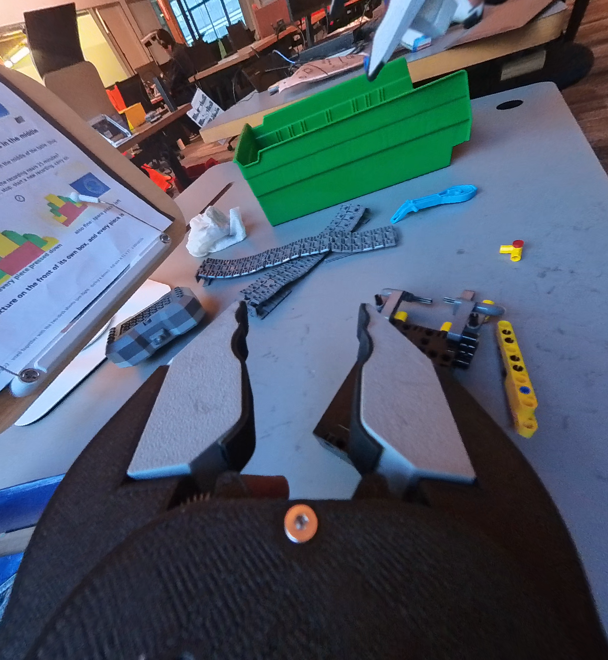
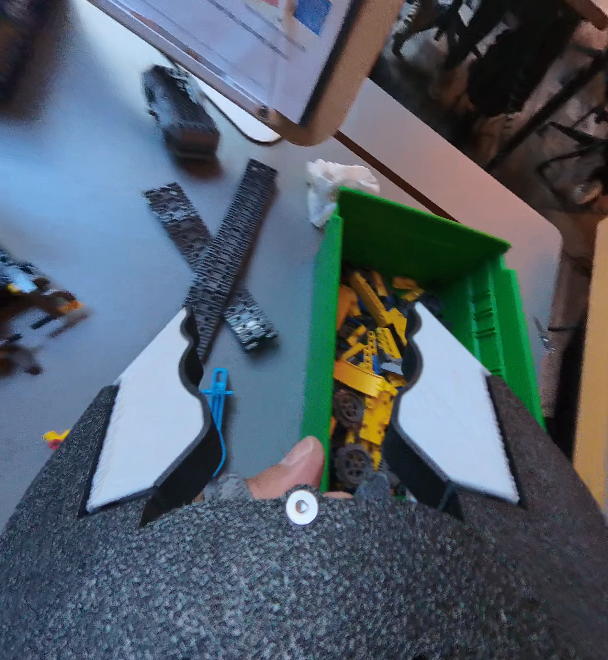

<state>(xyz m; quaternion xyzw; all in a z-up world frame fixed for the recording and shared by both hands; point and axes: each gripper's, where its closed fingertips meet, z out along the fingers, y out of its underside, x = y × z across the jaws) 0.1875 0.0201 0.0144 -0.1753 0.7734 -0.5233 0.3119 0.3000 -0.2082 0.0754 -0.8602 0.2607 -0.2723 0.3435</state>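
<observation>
While the left gripper (image 1: pixel 302 314) is held low over the grey table (image 1: pixel 545 285) with its fingers spread and nothing between them, the right gripper (image 2: pixel 300 321) is held above the green bin (image 2: pixel 322 321), its fingers likewise parted and empty. The bin is taken as the landmark here. Inside it, a heap of yellow, black and blue building pieces (image 2: pixel 366 357) is seen, with dark wheels among them. Just beside its long wall two dark tread strips (image 1: pixel 295 250) are laid crossed on the table, and a light-blue plastic tool (image 1: pixel 434 201) lies close by the same wall. At one end of the bin a crumpled white tissue (image 1: pixel 217 230) is found. Farther from the bin, near the left gripper's tips, a black and yellow assembly (image 1: pixel 438 339) and a yellow holed beam (image 1: pixel 516 375) are placed, with a grey housing (image 1: pixel 156 328) on the other side. A thumb (image 2: pixel 295 468) is seen at the right gripper's base.
</observation>
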